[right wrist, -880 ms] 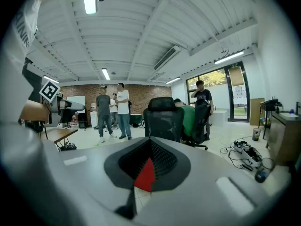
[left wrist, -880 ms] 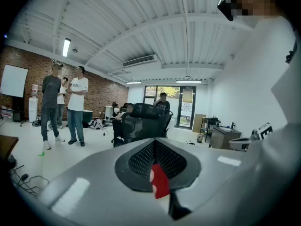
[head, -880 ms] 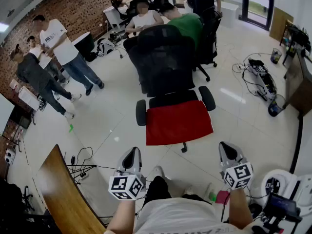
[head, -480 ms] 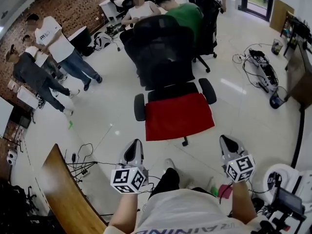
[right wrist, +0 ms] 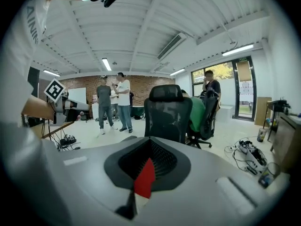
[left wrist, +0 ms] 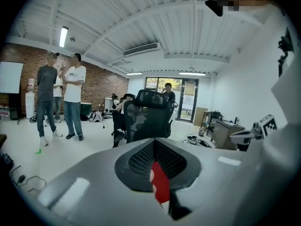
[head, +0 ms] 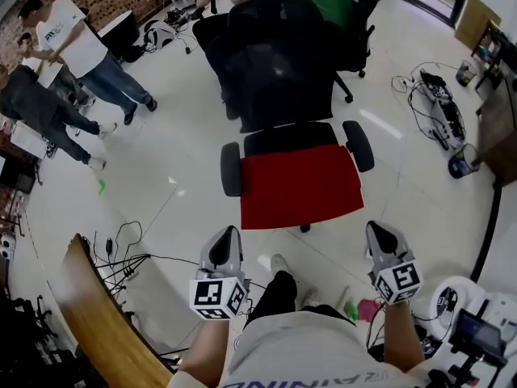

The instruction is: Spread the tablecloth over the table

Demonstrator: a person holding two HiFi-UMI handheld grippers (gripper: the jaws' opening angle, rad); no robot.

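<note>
A red cloth (head: 300, 186) lies flat over the seat of a black mesh office chair (head: 279, 63) in front of me. My left gripper (head: 223, 238) hovers over the floor just short of the seat's near left corner, shut and empty. At the same height, off the near right corner, my right gripper (head: 377, 233) is also shut and empty. In the left gripper view the jaws (left wrist: 159, 185) meet, and a sliver of the red cloth (left wrist: 160, 182) shows in the slit between them. The right gripper view has the same closed jaws (right wrist: 142, 181) and chair (right wrist: 167, 112) ahead.
A wooden table edge (head: 97, 314) curves at the lower left, with cables (head: 129, 261) on the floor beside it. Several people (head: 60, 63) stand at the upper left and others sit behind the chair. Cables and gear (head: 436, 107) lie at the right, white equipment (head: 472, 309) at the lower right.
The chair with the red cloth has come nearer and lower in the head view, and the standing people have slid toward the top left. Both grippers stay shut, side by side.
</note>
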